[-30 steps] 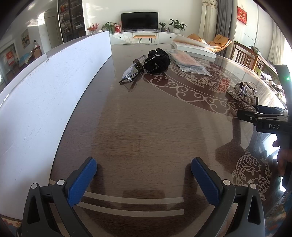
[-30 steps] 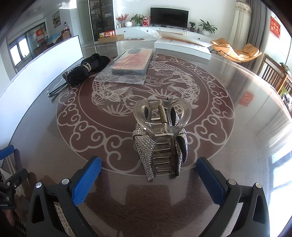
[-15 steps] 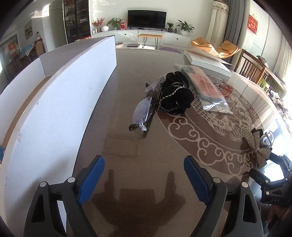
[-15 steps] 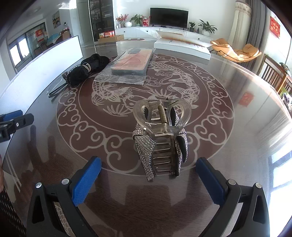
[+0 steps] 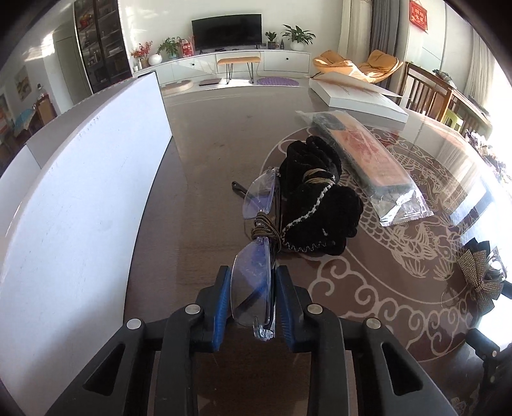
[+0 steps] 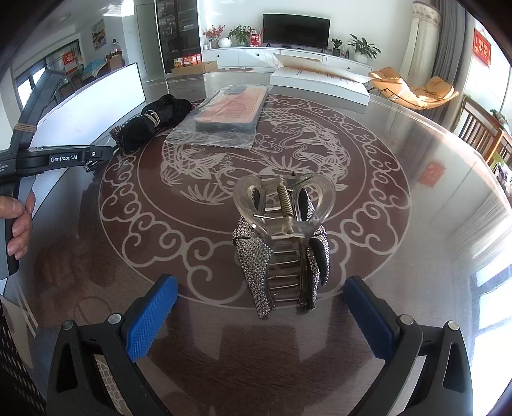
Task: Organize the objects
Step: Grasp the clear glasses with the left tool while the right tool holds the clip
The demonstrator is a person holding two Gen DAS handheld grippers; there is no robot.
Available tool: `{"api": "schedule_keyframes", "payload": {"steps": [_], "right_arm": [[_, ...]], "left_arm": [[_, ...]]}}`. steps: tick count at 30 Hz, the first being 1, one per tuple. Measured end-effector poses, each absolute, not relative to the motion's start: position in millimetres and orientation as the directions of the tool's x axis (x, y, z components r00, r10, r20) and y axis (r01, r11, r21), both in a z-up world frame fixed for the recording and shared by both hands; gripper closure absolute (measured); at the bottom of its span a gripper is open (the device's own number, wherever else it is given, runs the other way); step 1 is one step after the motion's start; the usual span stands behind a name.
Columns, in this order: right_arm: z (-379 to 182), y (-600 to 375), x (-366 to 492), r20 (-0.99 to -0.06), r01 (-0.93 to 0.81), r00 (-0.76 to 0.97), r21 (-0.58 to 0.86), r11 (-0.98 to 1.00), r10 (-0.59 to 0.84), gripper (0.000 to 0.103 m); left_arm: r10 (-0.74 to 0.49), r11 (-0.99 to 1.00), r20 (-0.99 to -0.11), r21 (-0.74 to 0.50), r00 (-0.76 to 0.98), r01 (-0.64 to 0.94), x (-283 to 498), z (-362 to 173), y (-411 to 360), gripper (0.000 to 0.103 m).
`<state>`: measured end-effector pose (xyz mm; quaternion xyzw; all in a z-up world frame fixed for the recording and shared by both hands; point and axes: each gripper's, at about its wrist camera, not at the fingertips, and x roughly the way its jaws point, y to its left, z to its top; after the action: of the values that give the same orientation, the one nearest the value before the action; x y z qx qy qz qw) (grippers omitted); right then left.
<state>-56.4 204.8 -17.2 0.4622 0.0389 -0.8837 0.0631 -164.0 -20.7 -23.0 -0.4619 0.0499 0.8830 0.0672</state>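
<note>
Ahead of you, top centre, a dark TV (image 5: 226, 31) sits on a long white cabinet (image 5: 230, 65) against the white wall, plants (image 5: 297, 33) beside it. A black glass-door cabinet (image 5: 102, 48) stands upper left. Grey curtains (image 5: 382, 30) hang upper right, with an orange lounger (image 6: 412, 88) below and wooden chairs (image 5: 425, 92) at the right edge. Sunlight glares across the glossy patterned table (image 6: 416, 160).
</note>
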Motion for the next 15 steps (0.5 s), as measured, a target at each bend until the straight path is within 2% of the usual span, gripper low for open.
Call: {"api": "schedule_keyframes", "payload": {"steps": [3, 6, 8, 9, 10, 15], "right_arm": [[-16, 206, -56, -0.821, 0.141, -0.567, -0.012, -0.99, -0.071, 0.0], [-16, 206, -56, -0.82, 0.132, -0.57, -0.018, -0.991, -0.061, 0.0], [-15, 207, -56, -0.817, 0.12, -0.574, -0.025, -0.992, -0.049, 0.0], [-15, 207, -56, -0.817, 0.118, -0.575, -0.026, -0.993, -0.046, 0.0], [-15, 207, -56, -0.817, 0.117, -0.575, -0.027, -0.993, -0.046, 0.0], [-15, 207, -56, -0.817, 0.117, -0.575, -0.026, -0.993, -0.046, 0.0]], "left_arm": [[0.077, -0.987, -0.833, 0.016, -0.548, -0.162, -117, -21, -22, 0.075], [0.137, -0.987, -0.842, -0.074, -0.521, -0.14, -69, -19, -29, 0.073], [0.194, -0.981, -0.83, -0.148, -0.522, -0.129, -47, -20, -37, 0.06], [0.208, -0.978, -0.824, -0.174, -0.527, -0.114, -40, -19, -41, 0.038], [0.216, -0.976, -0.814, -0.192, -0.539, -0.102, -37, -18, -45, 0.023], [0.209, -0.978, -0.813, -0.182, -0.543, -0.104, -53, -14, -42, 0.021]]}}
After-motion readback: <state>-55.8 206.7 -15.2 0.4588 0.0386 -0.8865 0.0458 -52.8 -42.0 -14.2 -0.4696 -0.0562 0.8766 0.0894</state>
